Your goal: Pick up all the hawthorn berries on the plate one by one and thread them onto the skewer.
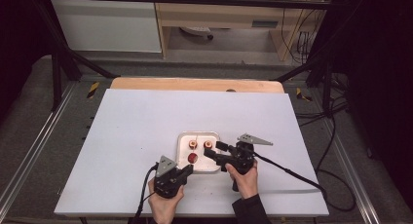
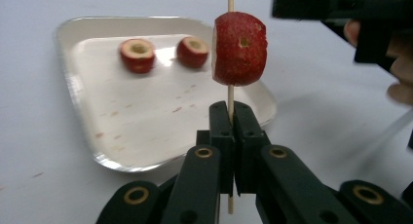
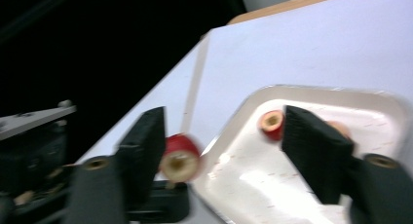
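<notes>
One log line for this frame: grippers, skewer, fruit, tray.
left gripper: shut on skewer | fruit on skewer: one | right gripper: open, nothing held | tray: two fruits

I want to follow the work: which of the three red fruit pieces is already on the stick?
The red piece above the left gripper, pierced by the wooden stick. The other two lie loose on the white tray.

A white bench [image 1: 136,136] with a wooden strip along its far edge carries a white tray [image 1: 213,165] near the front, right of the middle; two red fruit pieces [image 1: 193,144] lie in it.
</notes>
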`<state>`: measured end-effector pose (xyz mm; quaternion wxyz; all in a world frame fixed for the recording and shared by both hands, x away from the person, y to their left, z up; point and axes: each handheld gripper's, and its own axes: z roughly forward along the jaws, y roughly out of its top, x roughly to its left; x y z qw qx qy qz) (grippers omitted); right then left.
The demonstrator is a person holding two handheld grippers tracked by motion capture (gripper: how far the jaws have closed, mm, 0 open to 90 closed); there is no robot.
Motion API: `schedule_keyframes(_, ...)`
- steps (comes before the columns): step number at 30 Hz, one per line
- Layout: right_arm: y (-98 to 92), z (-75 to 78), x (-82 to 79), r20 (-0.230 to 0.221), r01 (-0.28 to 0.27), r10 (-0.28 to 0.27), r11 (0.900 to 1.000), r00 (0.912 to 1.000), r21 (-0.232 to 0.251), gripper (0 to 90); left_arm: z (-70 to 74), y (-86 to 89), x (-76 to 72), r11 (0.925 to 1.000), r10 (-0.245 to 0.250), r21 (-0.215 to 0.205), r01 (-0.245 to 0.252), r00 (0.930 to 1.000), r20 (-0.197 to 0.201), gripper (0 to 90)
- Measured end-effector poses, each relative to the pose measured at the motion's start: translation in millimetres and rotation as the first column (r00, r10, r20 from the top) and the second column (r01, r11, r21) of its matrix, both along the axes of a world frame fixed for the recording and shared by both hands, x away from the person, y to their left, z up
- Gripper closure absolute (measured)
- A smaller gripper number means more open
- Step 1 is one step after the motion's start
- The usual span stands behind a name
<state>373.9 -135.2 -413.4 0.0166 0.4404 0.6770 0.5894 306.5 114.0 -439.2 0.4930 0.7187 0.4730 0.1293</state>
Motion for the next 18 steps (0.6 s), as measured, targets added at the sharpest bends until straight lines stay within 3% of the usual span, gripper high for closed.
schedule_keyframes(1, 0.0, 0.0, 0.0, 0.000, 0.000, 0.000, 1.000, 1.0000, 0.000, 24.9, -0.1, 3.1, -1.0, 0.9999, 0.001, 0.012, -0.001, 1.0000, 0.004, 88.5)
schedule_keyframes(3, 0.2, 2.0, 7.5, -0.008, -0.016, 0.015, 0.997, 0.9999, -0.073, 20.0, -0.6, 10.1, -4.6, 0.9995, 0.010, 0.030, -0.010, 0.9997, 0.020, 88.4)
schedule_keyframes(6, 5.1, 3.4, 21.5, -0.033, -0.058, 0.052, 0.975, 0.9981, -0.214, 16.9, -2.0, 17.9, -7.5, 0.9982, 0.009, 0.060, -0.011, 0.9998, 0.018, 88.3)
schedule_keyframes(8, 10.0, 5.5, 30.6, -0.042, -0.085, 0.076, 0.949, 0.9962, -0.304, 18.0, -3.2, 23.0, -9.8, 0.9963, 0.012, 0.085, -0.014, 0.9997, 0.020, 88.3)
schedule_keyframes(9, 12.8, 7.0, 36.6, -0.045, -0.106, 0.096, 0.928, 0.9943, -0.357, 20.1, -3.6, 24.8, -10.3, 0.9961, 0.013, 0.087, -0.015, 0.9997, 0.020, 88.3)
schedule_keyframes(11, 16.7, 9.5, 45.0, -0.072, -0.127, 0.106, 0.900, 0.9917, -0.417, 22.3, -4.5, 29.6, -11.0, 0.9960, 0.018, 0.088, -0.020, 0.9997, 0.017, 88.2)
schedule_keyframes(13, 22.3, 12.9, 55.2, -0.111, -0.147, 0.108, 0.874, 0.9879, -0.463, 24.4, -5.1, 33.8, -11.1, 0.9956, 0.021, 0.091, -0.022, 0.9997, 0.013, 88.2)
schedule_keyframes(14, 24.6, 13.6, 58.3, -0.124, -0.154, 0.107, 0.866, 0.9865, -0.476, 25.4, -5.6, 35.3, -10.7, 0.9953, 0.020, 0.095, -0.020, 0.9998, 0.006, 88.2)
schedule_keyframes(16, 31.7, 14.8, 66.7, -0.165, -0.175, 0.102, 0.830, 0.9810, -0.529, 27.5, -6.5, 36.9, -10.6, 0.9953, 0.017, 0.095, -0.018, 0.9998, 0.002, 88.1)
schedule_keyframes(18, 37.2, 14.0, 73.2, -0.213, -0.191, 0.083, 0.806, 0.9735, -0.560, 28.9, -7.6, 38.1, -10.5, 0.9950, 0.013, 0.099, -0.013, 0.9999, -0.004, 88.1)
